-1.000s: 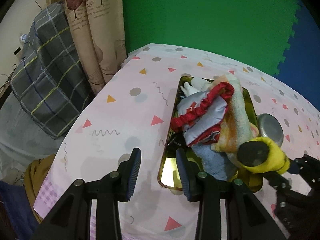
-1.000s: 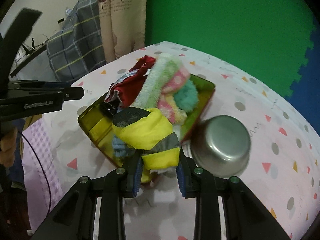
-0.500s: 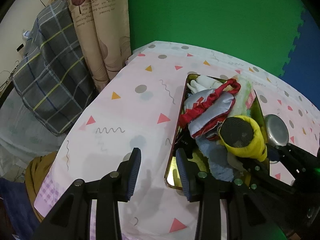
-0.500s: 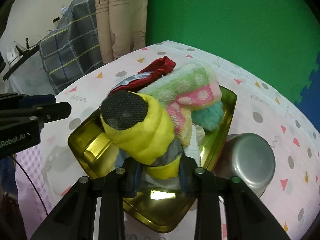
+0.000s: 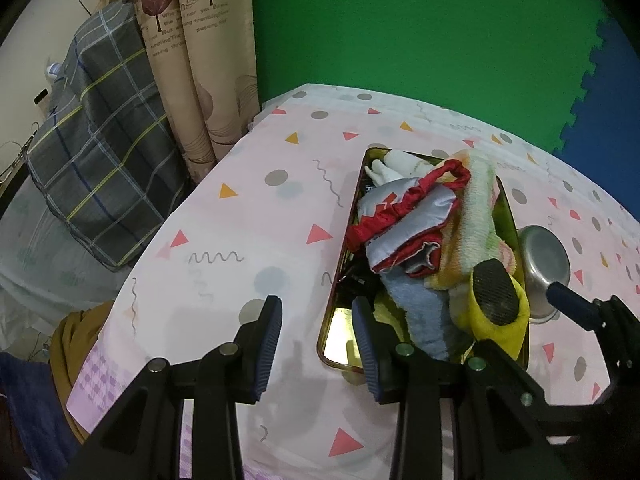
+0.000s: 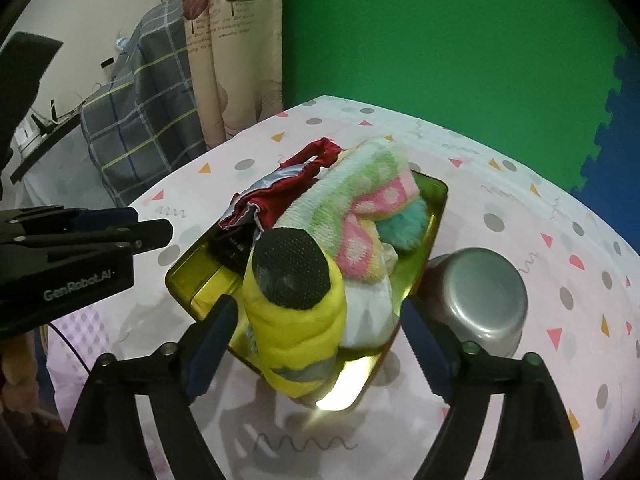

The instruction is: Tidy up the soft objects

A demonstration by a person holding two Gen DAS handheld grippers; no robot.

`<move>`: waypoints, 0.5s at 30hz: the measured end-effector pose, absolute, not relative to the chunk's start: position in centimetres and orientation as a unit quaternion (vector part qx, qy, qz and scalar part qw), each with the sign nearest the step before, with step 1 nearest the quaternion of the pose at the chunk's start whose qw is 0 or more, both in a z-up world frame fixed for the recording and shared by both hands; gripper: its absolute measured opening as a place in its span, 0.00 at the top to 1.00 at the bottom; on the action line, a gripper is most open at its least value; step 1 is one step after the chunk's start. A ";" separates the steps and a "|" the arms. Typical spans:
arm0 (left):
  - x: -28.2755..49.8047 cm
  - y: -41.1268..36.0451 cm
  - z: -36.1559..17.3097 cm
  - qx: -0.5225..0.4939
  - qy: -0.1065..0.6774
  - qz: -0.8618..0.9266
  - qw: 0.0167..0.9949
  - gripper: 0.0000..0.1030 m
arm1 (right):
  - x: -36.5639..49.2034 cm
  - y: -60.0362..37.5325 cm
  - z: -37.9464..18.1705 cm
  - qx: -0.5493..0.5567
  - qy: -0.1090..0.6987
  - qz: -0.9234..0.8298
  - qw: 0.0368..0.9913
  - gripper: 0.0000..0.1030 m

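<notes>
A gold metal tray (image 5: 338,344) (image 6: 190,280) on the pink patterned tablecloth holds a heap of soft things: a red and silver cloth (image 5: 404,216) (image 6: 276,192), a green and pink towel (image 6: 356,200), a blue cloth (image 5: 416,312) and a yellow slipper with a black sole (image 6: 296,300) (image 5: 496,304). My right gripper (image 6: 316,340) is open, its jaws wide on either side of the slipper, which rests on the tray's near end. My left gripper (image 5: 316,344) is open and empty over the tablecloth at the tray's near left corner.
A steel bowl (image 6: 480,296) (image 5: 544,260) lies upside down against the tray's right side. A plaid cushion (image 5: 100,152) and curtain (image 5: 196,48) stand left of the table. A green and blue foam wall (image 5: 400,20) is behind.
My right gripper carried the yellow slipper over the tray, then opened and let it go onto the heap. My left gripper stayed open and drew back slightly.
</notes>
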State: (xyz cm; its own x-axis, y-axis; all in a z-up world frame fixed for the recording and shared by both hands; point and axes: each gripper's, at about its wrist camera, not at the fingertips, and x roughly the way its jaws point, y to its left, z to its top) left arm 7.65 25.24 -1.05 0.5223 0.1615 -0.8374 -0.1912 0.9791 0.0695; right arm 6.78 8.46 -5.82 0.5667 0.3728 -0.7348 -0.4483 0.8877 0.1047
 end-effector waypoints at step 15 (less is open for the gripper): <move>6.9 24.4 -0.1 -0.012 0.471 0.101 0.876 0.64 | 5.6 7.3 -5.8 -0.036 0.409 0.224 0.884 0.12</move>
State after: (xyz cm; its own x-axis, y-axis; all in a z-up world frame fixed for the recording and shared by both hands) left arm 6.89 24.37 -0.12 0.5354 0.1647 -0.8284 -0.1875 0.9795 0.0735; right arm 5.65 7.26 -5.80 0.5647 0.3664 -0.7395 -0.4258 0.8969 0.1192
